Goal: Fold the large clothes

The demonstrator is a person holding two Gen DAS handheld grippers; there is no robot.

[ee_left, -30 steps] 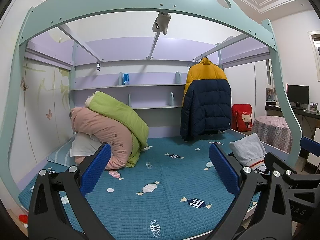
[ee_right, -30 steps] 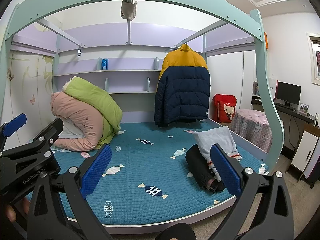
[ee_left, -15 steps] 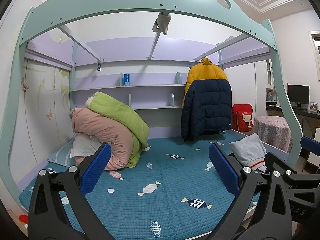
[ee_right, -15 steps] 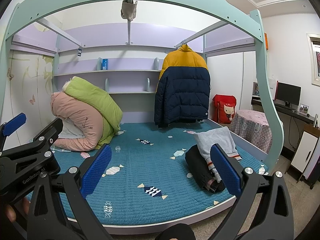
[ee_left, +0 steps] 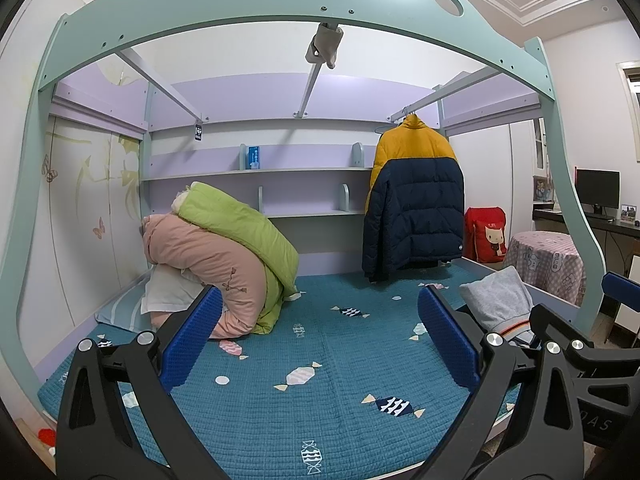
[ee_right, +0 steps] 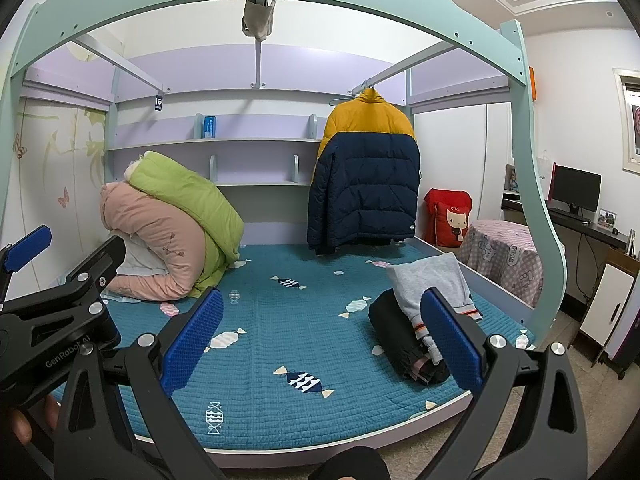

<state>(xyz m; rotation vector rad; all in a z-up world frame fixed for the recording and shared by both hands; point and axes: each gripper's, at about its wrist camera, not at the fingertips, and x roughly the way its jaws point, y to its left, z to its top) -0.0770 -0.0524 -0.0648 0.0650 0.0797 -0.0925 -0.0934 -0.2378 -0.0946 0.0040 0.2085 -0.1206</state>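
Observation:
A yellow and navy puffer jacket (ee_left: 414, 204) hangs on a rail at the back right of the bed; it also shows in the right wrist view (ee_right: 364, 178). A grey garment (ee_right: 430, 280) lies over a dark folded garment (ee_right: 404, 344) on the bed's right side, and the grey one shows in the left wrist view (ee_left: 498, 300). My left gripper (ee_left: 320, 336) is open and empty, held in front of the bed. My right gripper (ee_right: 322, 330) is open and empty, also in front of the bed, to the right of the left one.
The bed has a teal quilt (ee_right: 280, 320) under a mint green frame (ee_left: 280, 4). Pink and green duvets (ee_left: 224, 260) are piled at the back left. A covered round table (ee_right: 504, 256), a red bag (ee_right: 448, 216) and a desk with a monitor (ee_right: 574, 192) stand on the right.

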